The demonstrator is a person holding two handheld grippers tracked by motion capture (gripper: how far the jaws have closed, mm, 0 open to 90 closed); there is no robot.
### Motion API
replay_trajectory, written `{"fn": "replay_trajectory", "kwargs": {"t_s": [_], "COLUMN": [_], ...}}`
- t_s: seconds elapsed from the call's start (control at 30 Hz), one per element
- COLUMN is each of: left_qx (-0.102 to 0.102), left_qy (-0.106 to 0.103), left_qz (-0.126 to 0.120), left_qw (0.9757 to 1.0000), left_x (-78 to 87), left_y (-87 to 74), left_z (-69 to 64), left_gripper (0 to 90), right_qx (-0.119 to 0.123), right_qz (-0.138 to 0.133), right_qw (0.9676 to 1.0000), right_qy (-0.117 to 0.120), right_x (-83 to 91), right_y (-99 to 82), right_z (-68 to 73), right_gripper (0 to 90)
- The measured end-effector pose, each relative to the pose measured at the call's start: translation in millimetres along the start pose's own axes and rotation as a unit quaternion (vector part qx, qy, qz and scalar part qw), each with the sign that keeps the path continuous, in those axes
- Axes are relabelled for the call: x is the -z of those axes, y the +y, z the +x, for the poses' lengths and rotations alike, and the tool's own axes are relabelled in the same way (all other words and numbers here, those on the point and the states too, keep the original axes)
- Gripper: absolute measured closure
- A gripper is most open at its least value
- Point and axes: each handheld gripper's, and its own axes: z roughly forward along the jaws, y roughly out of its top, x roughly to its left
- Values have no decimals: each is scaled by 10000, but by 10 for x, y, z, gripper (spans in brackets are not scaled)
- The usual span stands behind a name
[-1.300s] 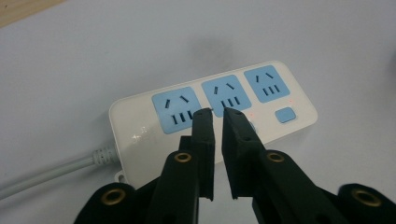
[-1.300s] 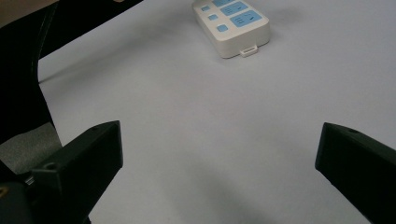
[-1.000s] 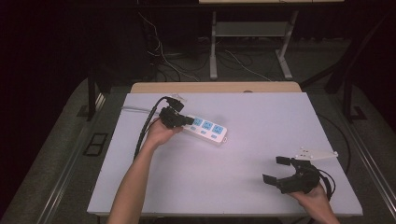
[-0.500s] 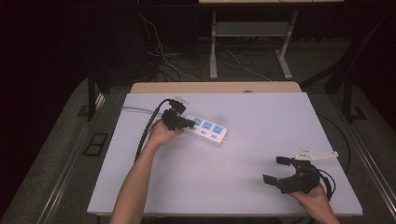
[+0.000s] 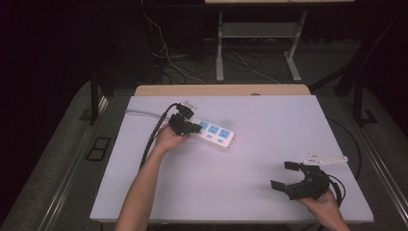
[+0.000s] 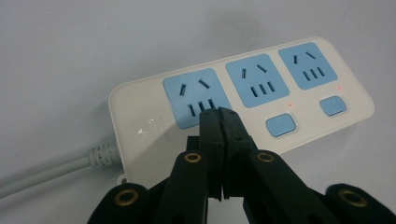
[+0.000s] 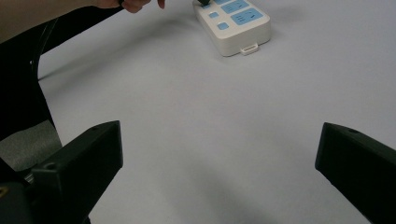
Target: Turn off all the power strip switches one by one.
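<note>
A white power strip (image 5: 215, 134) with three blue sockets lies left of the table's middle. My left gripper (image 5: 188, 128) is at its cable end. In the left gripper view the strip (image 6: 261, 84) fills the middle, and my left gripper (image 6: 220, 116) is shut with nothing between its jaws. Its tips sit at the lower edge of the first socket and hide the spot below it. Small red lights glow by the other two switches. My right gripper (image 5: 284, 175) stands open near the table's front right, holding nothing. In the right gripper view, my right gripper (image 7: 219, 140) faces the strip (image 7: 238, 18) far off.
The strip's white cord (image 5: 139, 113) runs off to the back left. The left gripper's black cable (image 5: 153, 137) trails along the forearm. A wooden board (image 5: 221, 90) borders the table's far edge. Cables and a metal stand (image 5: 220, 57) are on the floor behind.
My left gripper has crept slightly right along the strip's cable end, still shut. The right hand has not moved.
</note>
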Motion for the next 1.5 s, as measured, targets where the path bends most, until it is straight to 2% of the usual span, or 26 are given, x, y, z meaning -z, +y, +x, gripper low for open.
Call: {"fn": "replay_trajectory", "kwargs": {"t_s": [0.1,0.23,0.33,0.37,0.5,0.63,0.77,0.83,1.0,1.1,1.5], "left_qx": [3,103,370,381,415,331,553,585,520,581,501], "left_qy": [-8,-67,-254,-266,-265,-195,-256,-270,-226,-246,-130], "left_qz": [6,-9,-27,-47,-108,-50,-222,-259,-212,-235,-244], "left_qw": [10000,9999,9990,9989,9987,9992,9979,9976,9982,9977,9984], "left_x": [0,1,-3,-2,-9,-17,-13,-13,-12,-13,-11], "left_y": [-1,-7,-16,-23,-35,-29,-81,-90,-72,-78,-75], "left_z": [-1,17,55,60,65,47,68,69,56,61,27], "left_gripper": [891,893,895,895,896,897,897,897,895,895,895], "right_qx": [-7,-11,-12,-13,-27,-28,-31,-41,-55,-54,-70], "right_qz": [-14,-11,-6,-4,-5,-22,-44,-49,-57,-64,-153], "right_qw": [10000,10000,10000,10000,10000,10000,10000,10000,9999,9999,9998], "right_qy": [1,-6,-23,-30,-39,-43,-58,-68,-70,-63,-98], "right_x": [3,3,-2,-3,-4,5,18,23,25,23,54], "right_y": [0,0,-1,0,1,1,1,0,1,2,0], "right_z": [-3,-4,-6,-9,-14,-12,-18,-19,-28,-32,-38], "right_gripper": [6,6,6,6,6,6,6,6,6,6,6]}}
